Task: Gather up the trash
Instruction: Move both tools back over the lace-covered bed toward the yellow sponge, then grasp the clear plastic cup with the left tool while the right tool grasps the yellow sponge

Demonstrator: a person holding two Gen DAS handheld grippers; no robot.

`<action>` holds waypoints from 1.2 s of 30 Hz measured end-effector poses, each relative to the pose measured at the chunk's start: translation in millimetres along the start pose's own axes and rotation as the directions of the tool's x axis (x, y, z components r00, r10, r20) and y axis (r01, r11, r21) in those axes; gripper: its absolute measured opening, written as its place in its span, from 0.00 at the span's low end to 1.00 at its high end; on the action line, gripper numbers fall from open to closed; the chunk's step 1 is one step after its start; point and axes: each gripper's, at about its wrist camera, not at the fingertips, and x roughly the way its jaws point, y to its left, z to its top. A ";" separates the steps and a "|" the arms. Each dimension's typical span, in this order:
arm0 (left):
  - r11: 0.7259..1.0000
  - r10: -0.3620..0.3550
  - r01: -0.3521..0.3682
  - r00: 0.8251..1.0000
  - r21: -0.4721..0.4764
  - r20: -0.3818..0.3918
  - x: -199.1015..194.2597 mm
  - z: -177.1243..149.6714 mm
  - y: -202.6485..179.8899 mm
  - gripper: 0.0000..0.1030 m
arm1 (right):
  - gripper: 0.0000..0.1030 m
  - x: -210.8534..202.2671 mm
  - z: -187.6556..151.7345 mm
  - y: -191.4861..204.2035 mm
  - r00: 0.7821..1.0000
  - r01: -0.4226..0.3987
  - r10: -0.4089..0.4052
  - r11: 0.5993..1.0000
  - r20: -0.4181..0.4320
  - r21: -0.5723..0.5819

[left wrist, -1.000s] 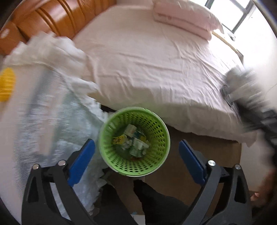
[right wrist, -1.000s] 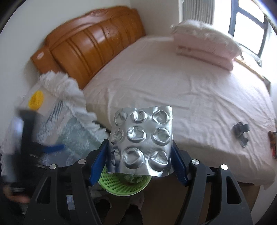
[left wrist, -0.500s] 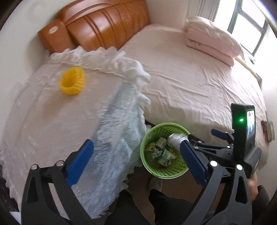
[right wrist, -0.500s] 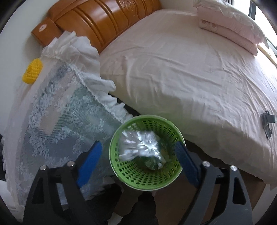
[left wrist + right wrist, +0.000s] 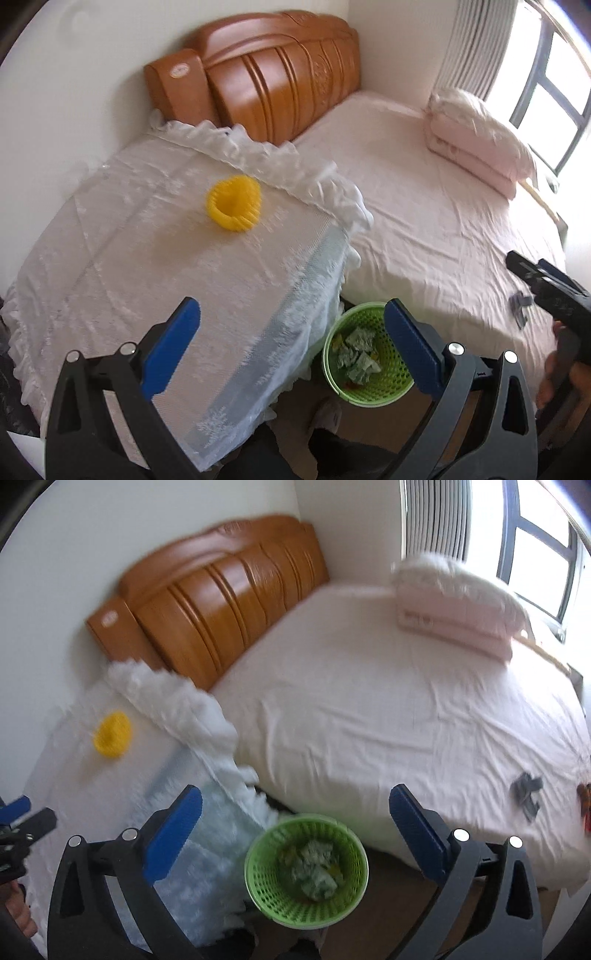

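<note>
Now the right claw [image 5: 295, 816], whose jaws have just been opening, gapes empty above the green basket [image 5: 258, 878] of crumpled trash [image 5: 314, 867] on the floor beside the bed [image 5: 369, 709]. The left claw [image 5: 291, 325] also stands released, empty, over the lace-covered desk [image 5: 147, 258].

The small dark object [image 5: 526, 794] on the bed [image 5: 369, 720] is too small to identify. The right view is motion-blurred, and the scraps inside the green basket [image 5: 258, 871] cannot be told apart.

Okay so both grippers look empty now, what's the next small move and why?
Probably swing the right gripper toward the small dark grey item lying on the pink bed sheet. Its jaws have just been opening and nothing sits between them, the green basket already holds crumpled wrappers, and that item lies on this gripper's side.
</note>
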 end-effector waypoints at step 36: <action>0.912 0.217 -0.204 0.976 -0.355 -0.005 -13.5 -16.3 213.2 0.92 | 0.98 181.8 24.5 301.1 0.955 -0.247 0.165 0.904 -0.249 -0.348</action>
